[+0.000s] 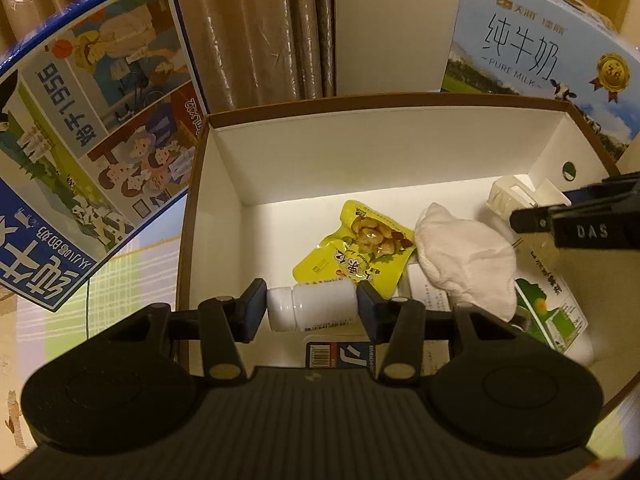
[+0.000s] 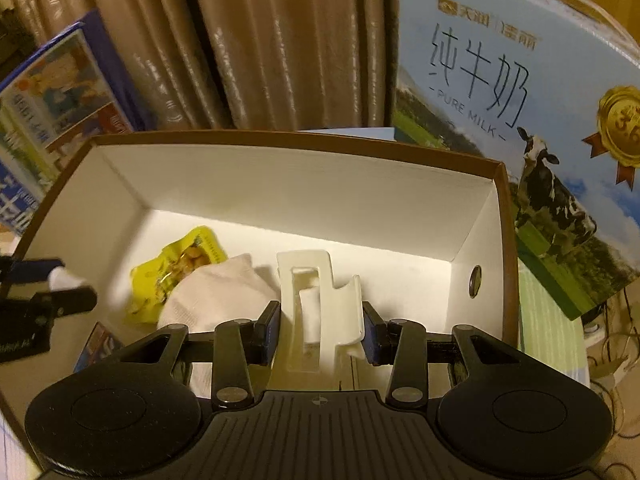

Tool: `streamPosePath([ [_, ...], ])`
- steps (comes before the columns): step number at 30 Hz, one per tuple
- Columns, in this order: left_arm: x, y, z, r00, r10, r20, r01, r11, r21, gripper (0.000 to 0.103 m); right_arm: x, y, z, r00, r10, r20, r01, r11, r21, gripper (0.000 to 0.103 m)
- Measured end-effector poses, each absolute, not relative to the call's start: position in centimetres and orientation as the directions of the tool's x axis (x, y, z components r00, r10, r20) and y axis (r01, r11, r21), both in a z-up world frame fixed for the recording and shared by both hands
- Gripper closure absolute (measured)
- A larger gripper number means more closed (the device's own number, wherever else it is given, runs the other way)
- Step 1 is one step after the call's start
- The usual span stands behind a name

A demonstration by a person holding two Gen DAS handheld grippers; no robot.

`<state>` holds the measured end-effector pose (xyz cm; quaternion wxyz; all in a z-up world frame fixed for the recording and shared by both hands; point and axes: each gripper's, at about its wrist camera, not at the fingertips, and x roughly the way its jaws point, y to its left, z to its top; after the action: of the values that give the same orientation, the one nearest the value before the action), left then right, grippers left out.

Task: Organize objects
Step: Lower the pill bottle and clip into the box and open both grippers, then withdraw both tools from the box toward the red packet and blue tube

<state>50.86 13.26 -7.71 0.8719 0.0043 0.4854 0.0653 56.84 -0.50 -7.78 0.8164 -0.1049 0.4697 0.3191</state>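
Cartons of milk stand behind and to either side of your work: the pale blue "Pure Milk" carton (image 2: 516, 92) at the far right and the illustrated blue carton (image 1: 88, 128) at the left, with curtains (image 2: 280, 40) between them. Between the cartons sits the open brown-rimmed box (image 1: 384, 98), white inside, and both your tools are over it. Inside it, toward the near right, lie a green-printed packet (image 1: 548, 312), a white cloth (image 1: 464, 256) bunched on top of other things, and a yellow snack pouch (image 1: 360, 252) just left of the cloth. Your left gripper (image 1: 312, 308) is clamped on a white bottle (image 1: 312, 306), which lies crosswise between the pads, cap toward the left finger, its long axis running from finger to finger. It hangs over the box's near-left floor, where the bottom is bare, so a straight lowering looks like the cleanest set-down; whether it already touches the floor I cannot tell. Your right gripper (image 2: 320, 332) is closed on a white plastic clip (image 2: 316, 312), whose long axis points forward, away from you, over the near-right part of the box beside the cloth. Each hand is nearest its own side, so keep the bottle left and the clip right, and the arms need not cross.
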Motion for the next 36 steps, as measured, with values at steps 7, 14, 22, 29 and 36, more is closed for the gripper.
streamPosePath([
  [7, 51.7, 13.5, -8.1, 0.509, 0.136, -0.850, -0.111, 0.990, 0.092, 0.059, 57.6, -1.2, -7.1, 0.338, 0.470, -0.815, -0.597, 0.777, 0.200, 0.061],
  [14, 52.6, 13.3, -8.4, 0.515, 0.156, -0.843, -0.119, 0.987, 0.110, 0.057, 55.6, -1.7, -6.5, 0.354, 0.469, -0.809, -0.644, 0.749, 0.153, 0.060],
  [22, 51.8, 13.1, -7.0, 0.550, 0.135, -0.824, -0.135, 0.988, 0.072, 0.027, 53.4, -3.1, -5.6, 0.357, 0.490, -0.795, -0.667, 0.730, 0.150, 0.057],
  [29, 48.6, 12.9, -4.8, 0.573, 0.097, -0.813, -0.145, 0.989, 0.016, 0.022, 51.0, -5.4, -3.4, 0.361, 0.524, -0.772, -0.670, 0.721, 0.176, 0.048],
  [36, 44.0, 12.3, -1.8, 0.609, 0.081, -0.789, -0.157, 0.987, -0.020, 0.021, 47.9, -8.6, -1.3, 0.380, 0.556, -0.739, -0.639, 0.736, 0.226, 0.044],
])
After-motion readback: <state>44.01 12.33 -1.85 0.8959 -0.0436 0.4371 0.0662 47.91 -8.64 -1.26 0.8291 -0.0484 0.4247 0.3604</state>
